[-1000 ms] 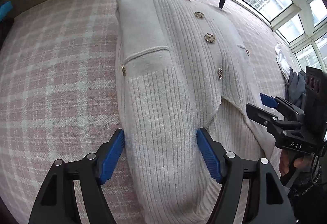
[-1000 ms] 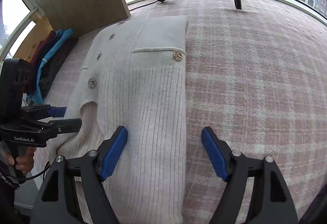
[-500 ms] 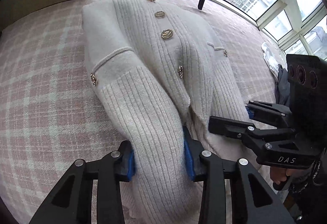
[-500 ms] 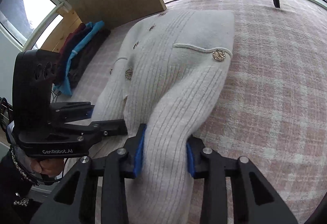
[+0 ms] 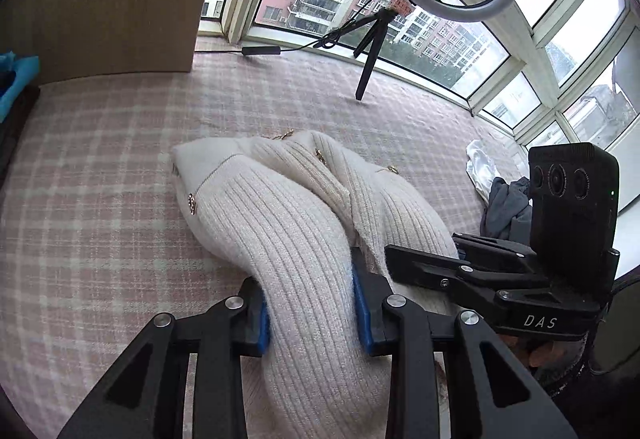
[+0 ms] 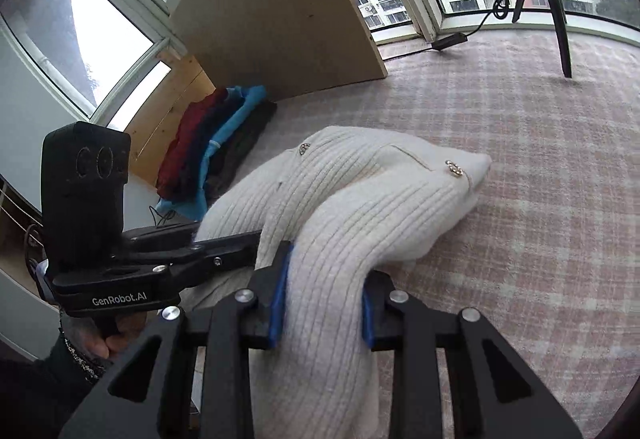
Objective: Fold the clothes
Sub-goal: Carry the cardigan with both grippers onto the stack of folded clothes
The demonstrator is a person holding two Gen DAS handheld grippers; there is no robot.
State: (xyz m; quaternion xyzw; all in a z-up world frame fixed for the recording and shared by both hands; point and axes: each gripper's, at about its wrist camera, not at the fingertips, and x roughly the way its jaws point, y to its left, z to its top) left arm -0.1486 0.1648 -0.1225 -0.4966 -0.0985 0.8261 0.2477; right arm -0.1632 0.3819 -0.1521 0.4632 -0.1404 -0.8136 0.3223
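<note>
A cream ribbed cardigan [image 5: 280, 207] with gold buttons lies on the pink checked surface [image 5: 100, 199]; it also shows in the right wrist view [image 6: 380, 191]. My left gripper [image 5: 310, 307] is shut on the cardigan's near left side and lifts it off the surface. My right gripper [image 6: 322, 299] is shut on the near right side and lifts it too. The far end of the cardigan rests on the surface. Each gripper shows beside the other: the right one in the left wrist view [image 5: 500, 279], the left one in the right wrist view [image 6: 160, 259].
A stack of folded clothes [image 6: 216, 151] in red, dark and blue lies at the left by a wooden board [image 6: 272, 19]. A grey and white heap of clothes [image 5: 496, 195] lies at the right. A tripod [image 5: 372, 47] with a ring light stands near the windows.
Both grippers went from open beside the flat cardigan to shut on its near end. They have lifted it, so the cardigan bunches up toward the far end.
</note>
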